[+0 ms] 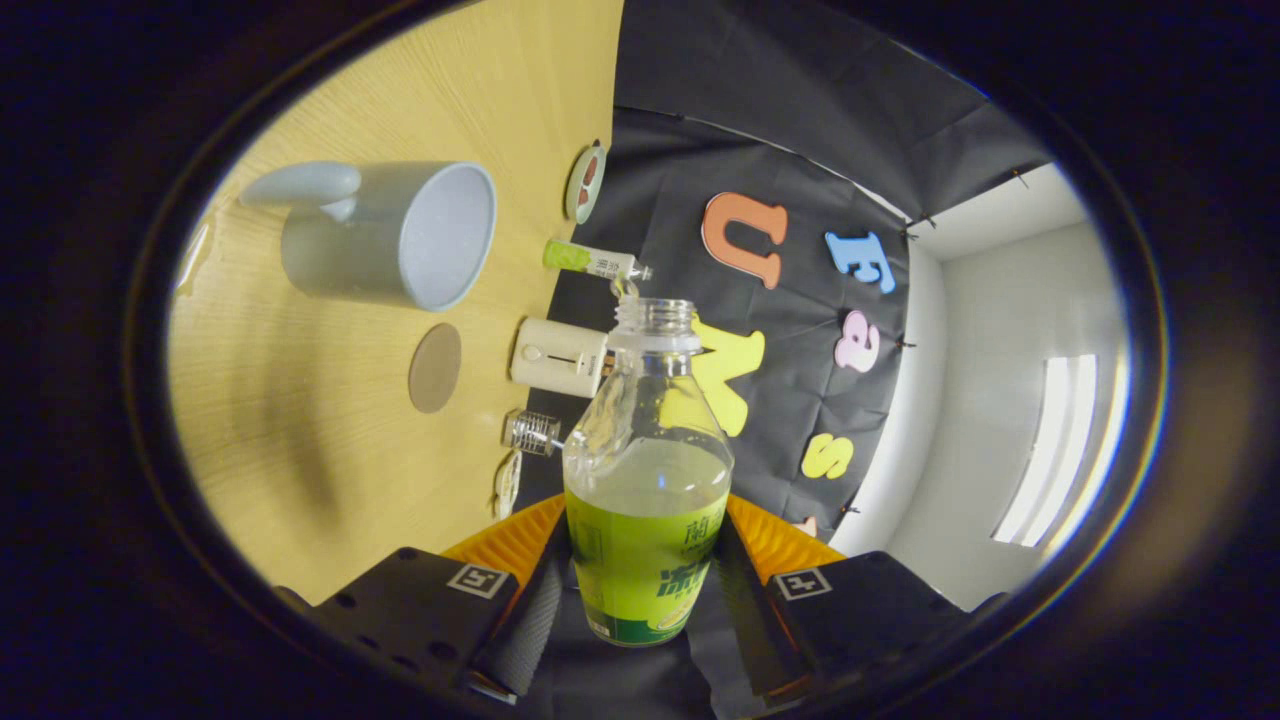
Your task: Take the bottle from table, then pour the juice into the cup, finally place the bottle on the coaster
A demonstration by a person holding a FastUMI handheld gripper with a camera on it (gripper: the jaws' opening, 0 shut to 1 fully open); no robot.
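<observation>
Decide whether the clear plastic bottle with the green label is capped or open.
Open. The clear plastic bottle with the green label, clamped between the gripper fingers, shows a bare threaded neck with no cap.

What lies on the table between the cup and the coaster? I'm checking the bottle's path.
Nothing: the gripper view shows bare wood between the cup and the coaster. The gripper grips the bottle.

A clear plastic bottle (647, 470) with a green wrap label, low in the middle of the frame, carries white and yellow Chinese characters too warped to read. Square black-and-white markers sit on the black gripper (640, 590) pads pressing its sides. A small green-labelled bottle (592, 260) beyond bears unreadable print.
</observation>
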